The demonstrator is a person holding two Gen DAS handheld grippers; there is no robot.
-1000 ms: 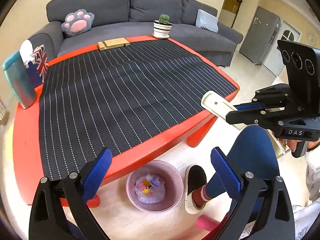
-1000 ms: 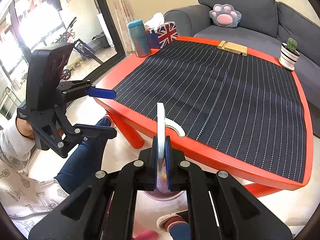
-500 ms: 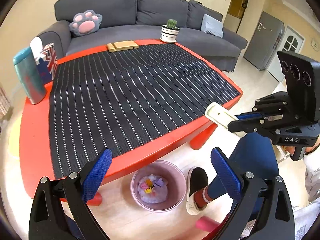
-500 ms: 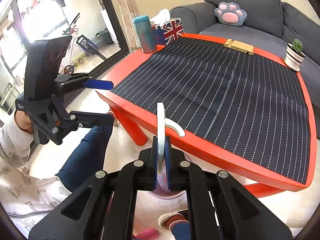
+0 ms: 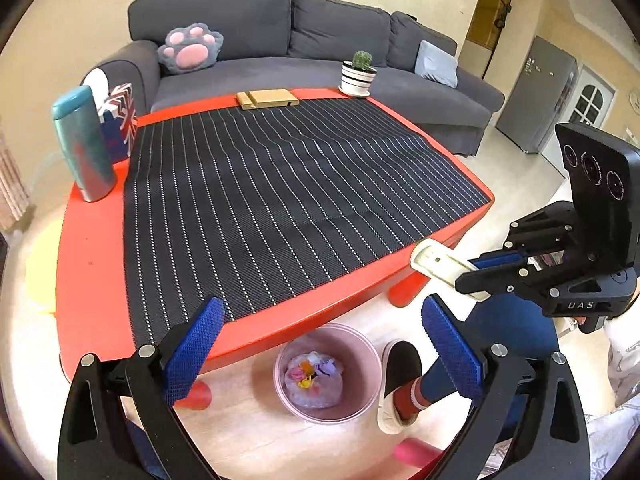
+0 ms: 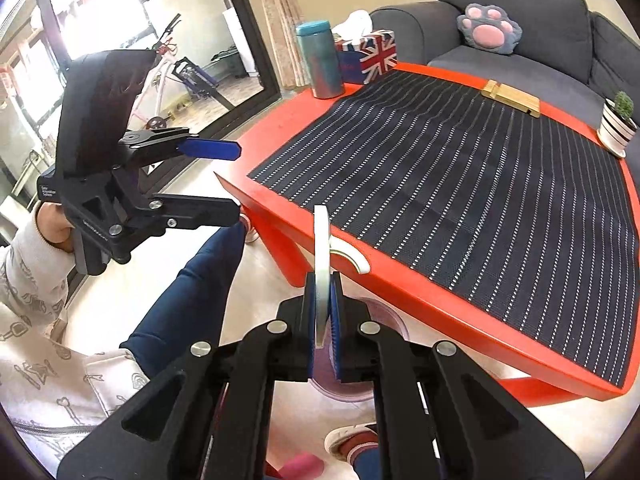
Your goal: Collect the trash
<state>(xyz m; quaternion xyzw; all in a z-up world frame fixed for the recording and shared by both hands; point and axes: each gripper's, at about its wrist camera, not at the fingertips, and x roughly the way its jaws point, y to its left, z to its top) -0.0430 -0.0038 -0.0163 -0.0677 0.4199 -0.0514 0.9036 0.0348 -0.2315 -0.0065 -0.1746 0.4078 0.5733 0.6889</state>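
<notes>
Right gripper (image 6: 322,316) clamped on a flat white plastic piece (image 6: 321,264) above the pink bin (image 5: 326,372); left gripper (image 5: 320,344) wide, empty.

1. The worktop (image 5: 92,264) fills the middle of the left wrist frame, with a mat (image 5: 280,196) lying on most of it.
2. A bottle (image 5: 82,144) stands on the worktop's left corner, a tissue box (image 5: 118,120) just behind it.
3. A wooden block (image 5: 267,99) lies at the far edge; a potted cactus (image 5: 359,74) stands to its right.
4. A sofa (image 5: 320,40) runs behind the worktop, a paw cushion (image 5: 190,46) on its left seat.
5. A bin (image 5: 326,372) sits on the floor before the worktop's near edge, trash (image 5: 312,374) inside it.
6. A shoe (image 5: 398,384) rests on the floor just right of the bin.
7. The right claw (image 5: 476,276) hangs at right of frame, beyond the worktop's right corner, clamped on a flat piece (image 5: 436,264).
8. The left claw (image 5: 320,344), its jaws apart, sits at lower centre, above the bin.
</notes>
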